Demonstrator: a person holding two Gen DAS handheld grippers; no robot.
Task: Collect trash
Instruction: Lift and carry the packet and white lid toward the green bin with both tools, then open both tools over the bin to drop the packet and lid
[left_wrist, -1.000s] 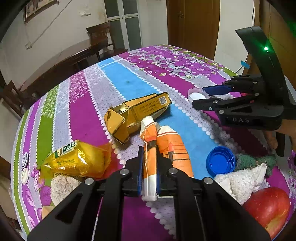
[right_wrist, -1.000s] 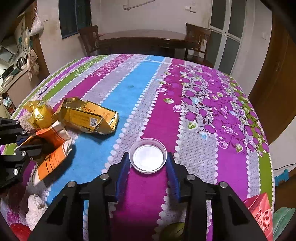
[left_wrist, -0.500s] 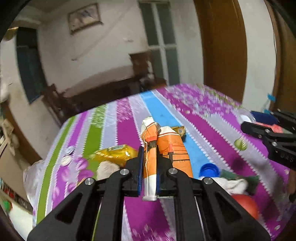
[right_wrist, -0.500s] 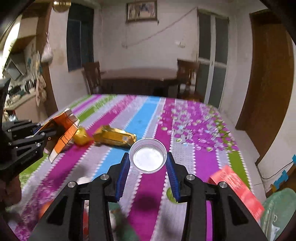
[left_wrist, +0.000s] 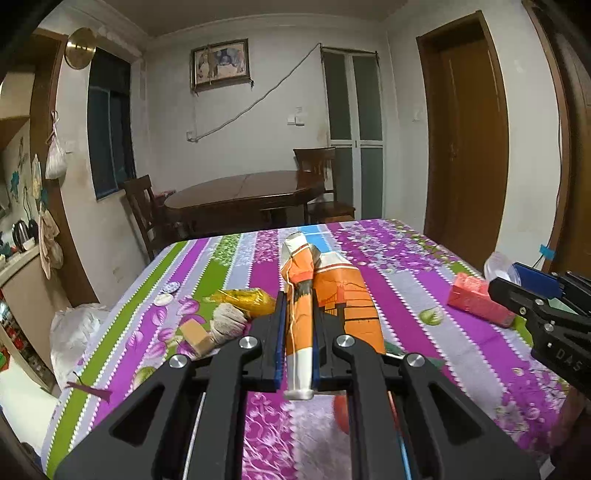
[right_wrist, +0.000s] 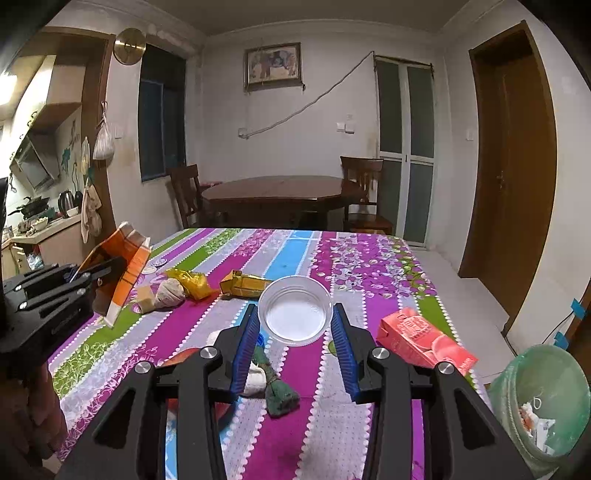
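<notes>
My left gripper (left_wrist: 295, 306) is shut on a flattened orange and white carton (left_wrist: 325, 299) and holds it up above the striped tablecloth (left_wrist: 424, 339). The carton also shows at the left of the right wrist view (right_wrist: 122, 269). My right gripper (right_wrist: 294, 325) is shut on a clear plastic cup (right_wrist: 294, 310), lifted off the table. A green trash bin (right_wrist: 543, 406) with some waste inside stands beside the table at lower right. A red carton (right_wrist: 424, 341) lies near the table's right edge.
On the table lie a yellow wrapper (right_wrist: 190, 282), a gold box (right_wrist: 245, 284), a grey ball of string (right_wrist: 168, 291), a tan block (right_wrist: 146, 299), a green rag (right_wrist: 277, 387) and a red apple (left_wrist: 341, 411). A white bag (left_wrist: 77, 328) hangs off the left edge.
Both grippers have lifted and tilted up from the table with the carton and the cup held. The view now takes in the room and the bin.
</notes>
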